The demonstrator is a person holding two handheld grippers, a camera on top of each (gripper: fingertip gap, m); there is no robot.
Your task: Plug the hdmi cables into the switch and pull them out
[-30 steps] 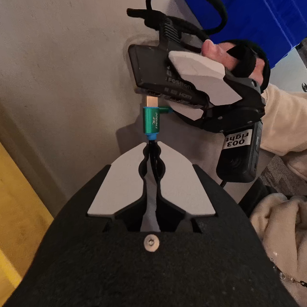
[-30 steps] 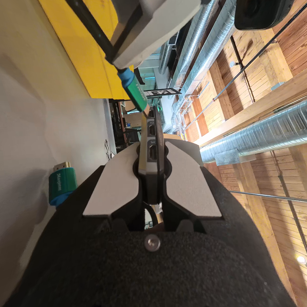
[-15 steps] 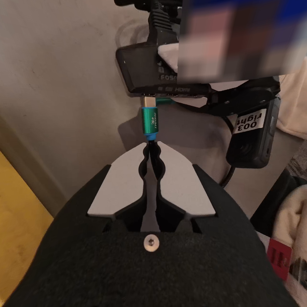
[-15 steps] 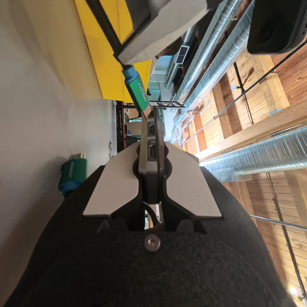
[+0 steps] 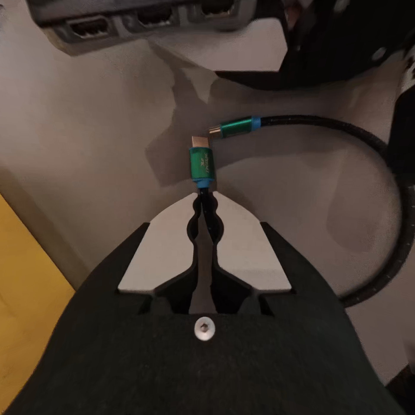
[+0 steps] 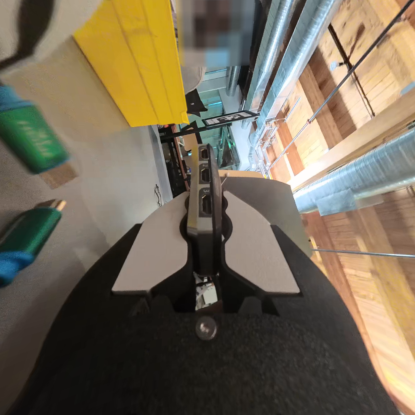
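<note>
The left gripper (image 5: 204,197) points forward over a pale grey bench (image 5: 78,139), its jaws clenched on a black braided HDMI cable (image 5: 207,215) just behind the plug. That HDMI plug (image 5: 201,165) has a green metal shell, a blue collar and a bare gold-coloured tip, and it stands upright in the air, clear of any socket. A second green HDMI plug (image 5: 238,129) lies on the bench just beyond it, pointing left, its tip very near the held plug's tip; whether they touch cannot be told. Its own black braided cable (image 5: 350,132) curves away to the right and loops back toward the camera.

Above, at the top edge of the left wrist view, the dark HDMI switch (image 5: 125,24) shows three open ports, well apart from the held plug.

In the right wrist view, the right gripper (image 6: 205,197) has its jaws grasping the switch (image 6: 203,202) edge-on by its flat faces, with the three ports stacked in a row and all unoccupied. Both green plugs appear blurred at the left of that view, the upper one (image 6: 33,139) off the bench, the lower one (image 6: 29,231) lying on it. A yellow bin (image 6: 139,67) stands beyond, with wooden ceiling boards and silver ducts (image 6: 359,170) at the right.
</note>
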